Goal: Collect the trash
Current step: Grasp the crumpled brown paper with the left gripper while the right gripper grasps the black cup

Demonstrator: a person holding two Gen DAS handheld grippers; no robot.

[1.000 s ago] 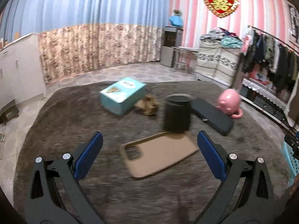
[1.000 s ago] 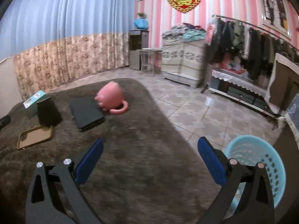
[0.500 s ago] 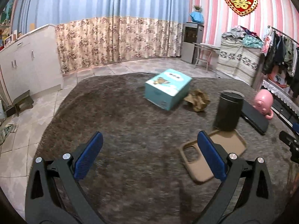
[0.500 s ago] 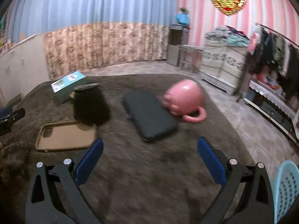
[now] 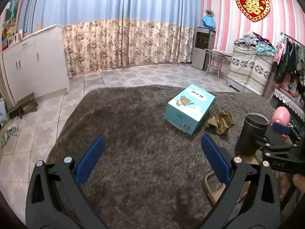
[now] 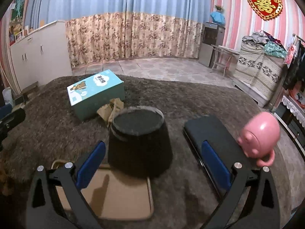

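A crumpled brown paper wad (image 5: 220,121) (image 6: 110,110) lies on the shaggy brown rug (image 5: 133,133), wedged between a teal box (image 5: 189,108) (image 6: 96,93) and a black cup (image 5: 252,135) (image 6: 140,141). My left gripper (image 5: 152,159) is open over bare rug, with the wad ahead to its right. Directly in front of my open right gripper (image 6: 153,160) stands the black cup, which hides part of the wad behind it. The right gripper's fingers (image 5: 280,128) show at the right edge of the left wrist view.
A tan phone case (image 6: 114,192) (image 5: 213,187) lies under the cup's near side. A black flat case (image 6: 211,139) and a pink pig-shaped mug (image 6: 261,133) sit to the right. White cabinets (image 5: 32,66), floral curtains and tiled floor surround the rug.
Both views have swung left. The right gripper has closed in on the black cup, and the blue basket has left its view. The left gripper now faces bare rug, the cup at its right.
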